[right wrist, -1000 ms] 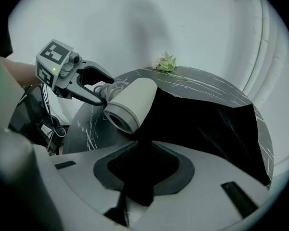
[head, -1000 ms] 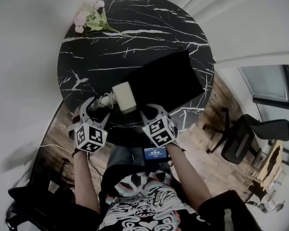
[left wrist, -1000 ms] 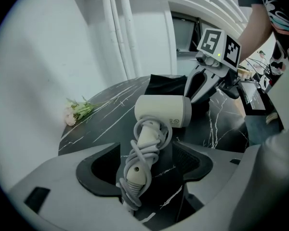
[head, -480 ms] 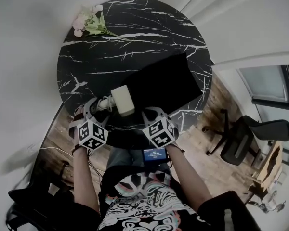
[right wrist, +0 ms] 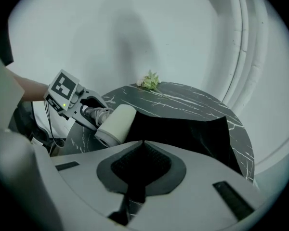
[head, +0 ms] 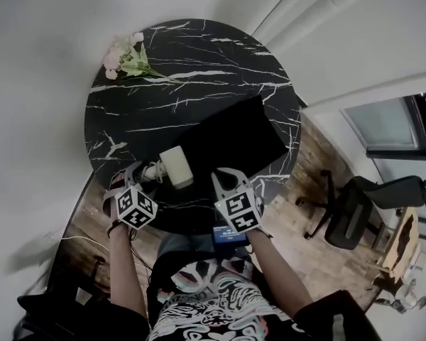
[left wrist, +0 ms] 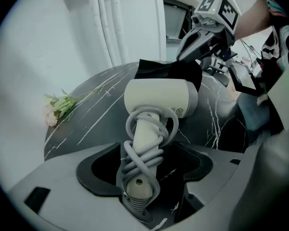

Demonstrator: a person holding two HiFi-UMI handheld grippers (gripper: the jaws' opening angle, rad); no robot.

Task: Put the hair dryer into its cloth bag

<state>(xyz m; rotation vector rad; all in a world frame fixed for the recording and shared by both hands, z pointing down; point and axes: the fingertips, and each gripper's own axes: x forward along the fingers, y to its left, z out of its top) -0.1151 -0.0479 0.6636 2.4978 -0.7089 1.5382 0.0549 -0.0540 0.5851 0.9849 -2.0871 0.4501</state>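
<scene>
A cream hair dryer [head: 174, 168] with its grey cord wound round the handle is held over the near part of the black marble table [head: 199, 62]. My left gripper [head: 145, 172] is shut on that handle [left wrist: 143, 143], barrel [left wrist: 159, 97] pointing away. The black cloth bag [head: 231, 137] lies right of the dryer. My right gripper [head: 224, 174] is shut on the bag's near edge [right wrist: 144, 141], which is raised off the table. The left gripper view shows the right gripper [left wrist: 183, 57] pinching the lifted cloth [left wrist: 168, 71] just behind the dryer. The dryer's barrel [right wrist: 114, 121] sits beside the bag [right wrist: 183, 129].
Pink flowers [head: 124, 59] lie at the table's far left edge. A black office chair [head: 355, 204] stands on the wood floor to the right. White walls close in behind the table. A small device with a blue screen [head: 227, 231] hangs at the person's waist.
My right gripper has risen a little, lifting the bag's near edge. The left gripper has sunk slightly with the hair dryer still in it.
</scene>
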